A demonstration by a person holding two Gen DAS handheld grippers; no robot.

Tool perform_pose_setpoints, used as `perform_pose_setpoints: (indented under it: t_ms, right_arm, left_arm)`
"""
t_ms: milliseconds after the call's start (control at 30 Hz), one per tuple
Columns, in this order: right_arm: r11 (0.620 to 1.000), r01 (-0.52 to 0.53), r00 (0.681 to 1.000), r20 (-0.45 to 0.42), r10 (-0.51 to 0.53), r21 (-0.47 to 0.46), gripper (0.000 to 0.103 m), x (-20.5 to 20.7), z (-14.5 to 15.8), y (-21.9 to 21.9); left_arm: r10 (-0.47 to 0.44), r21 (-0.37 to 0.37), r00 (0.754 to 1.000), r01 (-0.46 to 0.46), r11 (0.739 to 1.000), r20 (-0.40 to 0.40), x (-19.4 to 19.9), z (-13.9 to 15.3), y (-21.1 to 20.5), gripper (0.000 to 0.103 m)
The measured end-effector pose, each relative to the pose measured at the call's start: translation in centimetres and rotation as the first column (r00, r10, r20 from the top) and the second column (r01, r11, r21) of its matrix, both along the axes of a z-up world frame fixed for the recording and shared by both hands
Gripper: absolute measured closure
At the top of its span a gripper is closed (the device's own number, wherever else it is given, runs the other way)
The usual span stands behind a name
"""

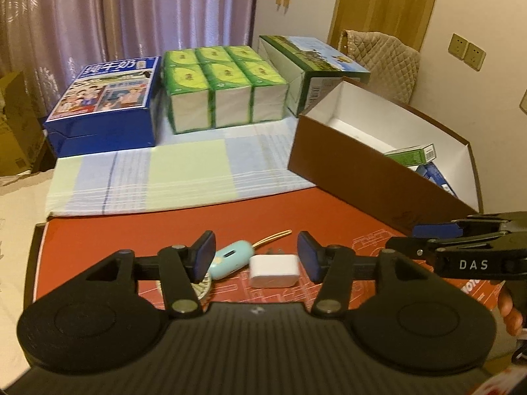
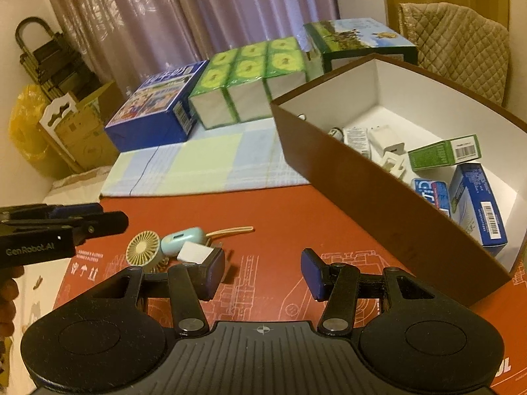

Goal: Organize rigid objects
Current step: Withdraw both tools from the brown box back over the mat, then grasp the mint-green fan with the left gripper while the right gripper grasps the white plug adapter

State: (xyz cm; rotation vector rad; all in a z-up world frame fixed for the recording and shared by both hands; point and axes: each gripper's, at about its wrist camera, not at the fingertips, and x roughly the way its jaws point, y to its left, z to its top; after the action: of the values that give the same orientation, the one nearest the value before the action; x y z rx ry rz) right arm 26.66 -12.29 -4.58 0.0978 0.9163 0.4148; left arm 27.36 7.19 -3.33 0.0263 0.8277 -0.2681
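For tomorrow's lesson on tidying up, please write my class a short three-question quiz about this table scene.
1. True or false: the brown box is empty.
2. Which lies on the red mat between the left gripper's fingers? A) white charger B) scissors C) cup
3. Fill in: the handheld fan has a ____ loop strap.

Key: 1. False; small cartons and other items lie inside. 2. A, the white charger. 3. Yellow.
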Motion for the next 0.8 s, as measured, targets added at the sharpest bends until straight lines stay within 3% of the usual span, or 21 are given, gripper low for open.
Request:
perform_pose_setpoints:
  t_ms: [100,233,333,800]
  right_arm:
    - [1.000,-0.017,1.000,0.001,0.017,-0.003,0.055,-0.2,-0.3,0.7]
    - [0.999,-0.047,0.999,0.004,0.047,-0.006,0.055,-0.4,-0.6,1.7]
    - [0.997,-0.076,0.997,-0.001,0.076,-0.006,0.055,-0.5,-1.0,2.5]
    - [0.973,-0.222,0.975,-0.027,0.221,-0.064,0.055,-0.2,-4.0,6.0]
  left_arm:
    - [0.014,0.008,1.000,-0.014,1.000,-0.002,-0.4,-0.1,0.8,0.050]
    - [0.036,0.012,0.999,-0.036,0.999,0.009,-1.3,-0.2,1.8,0.036]
    - [0.052,0.013,0.999,-0.052,0.999,0.012,-1.8,-0.3,2.5,0.032]
    - [0.139,0.048,0.988,-0.136,0.990,-0.065,-2.2,-3.2,4.2,0.031]
